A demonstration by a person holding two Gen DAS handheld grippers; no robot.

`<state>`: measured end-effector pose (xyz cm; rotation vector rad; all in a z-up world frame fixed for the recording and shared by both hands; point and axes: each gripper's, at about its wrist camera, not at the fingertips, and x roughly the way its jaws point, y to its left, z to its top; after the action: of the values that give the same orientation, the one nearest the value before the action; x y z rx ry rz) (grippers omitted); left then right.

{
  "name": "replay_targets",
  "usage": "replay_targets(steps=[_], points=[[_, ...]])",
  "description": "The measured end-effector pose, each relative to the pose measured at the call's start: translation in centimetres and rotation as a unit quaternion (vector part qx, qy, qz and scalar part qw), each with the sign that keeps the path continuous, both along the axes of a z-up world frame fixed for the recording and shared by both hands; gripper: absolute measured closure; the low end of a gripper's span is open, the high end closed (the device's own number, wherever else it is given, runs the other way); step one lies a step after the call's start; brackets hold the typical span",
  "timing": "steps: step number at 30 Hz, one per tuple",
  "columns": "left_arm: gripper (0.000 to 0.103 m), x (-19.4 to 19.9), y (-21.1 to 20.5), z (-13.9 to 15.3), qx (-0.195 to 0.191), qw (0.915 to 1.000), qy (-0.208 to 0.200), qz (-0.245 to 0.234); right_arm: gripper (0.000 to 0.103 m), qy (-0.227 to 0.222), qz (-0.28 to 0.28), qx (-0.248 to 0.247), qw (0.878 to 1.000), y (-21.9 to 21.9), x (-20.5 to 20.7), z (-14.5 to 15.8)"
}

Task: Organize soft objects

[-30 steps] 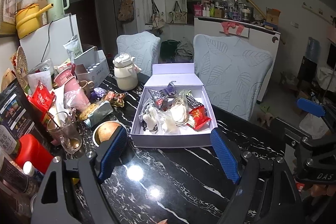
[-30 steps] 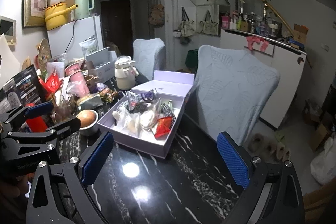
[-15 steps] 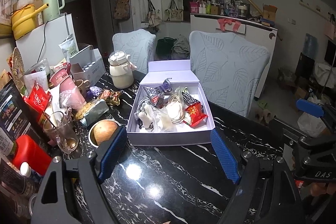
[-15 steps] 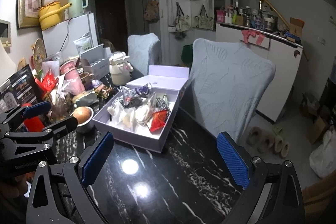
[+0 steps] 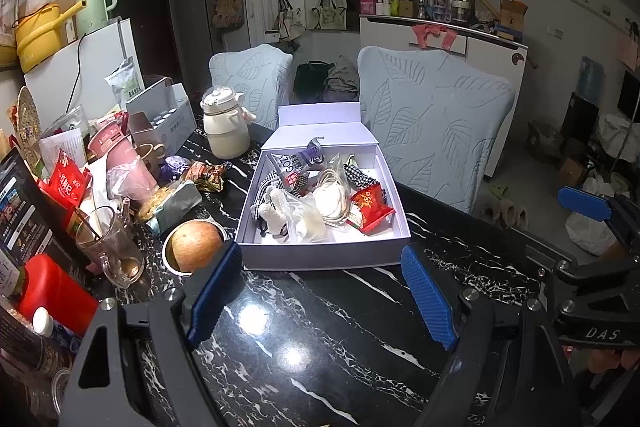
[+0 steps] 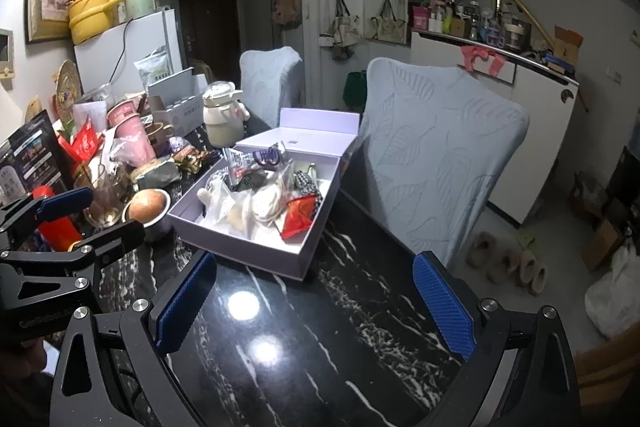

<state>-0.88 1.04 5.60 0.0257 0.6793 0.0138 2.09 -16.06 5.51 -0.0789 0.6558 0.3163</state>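
On the black marble-veined worktop [image 5: 320, 347], the open pale lilac cardboard box [image 5: 324, 259] at frame centre holds soft packets; one reads "GO", the rest hidden. Both claws, left [image 5: 320, 295] and right [image 6: 312, 307], gape empty; "DAS" marks the right.

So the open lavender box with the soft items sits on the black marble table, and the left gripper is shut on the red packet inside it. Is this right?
Not quite. The left gripper is open and holds nothing; it hovers over the black marble table short of the lavender box. The red packet lies untouched inside the box, as the left wrist view shows. The rest is right.
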Motion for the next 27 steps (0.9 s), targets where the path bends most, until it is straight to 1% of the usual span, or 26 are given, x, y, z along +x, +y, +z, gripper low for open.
replay_targets(steps=[7,23,27], points=[[0.021,-0.12,0.13,0.10,-0.001,1.0000,-0.002,0.002,0.003,0.003,-0.004,0.000,1.000,-0.12,0.20,-0.13],[0.021,0.20,-0.31,-0.36,-0.003,0.9999,0.010,-0.008,0.003,0.012,-0.005,-0.003,1.000,-0.27,0.74,-0.64],[0.021,0.44,-0.17,-0.58,-0.012,0.9997,0.016,-0.011,0.003,0.012,-0.006,-0.003,1.000,-0.26,0.77,-0.67]])
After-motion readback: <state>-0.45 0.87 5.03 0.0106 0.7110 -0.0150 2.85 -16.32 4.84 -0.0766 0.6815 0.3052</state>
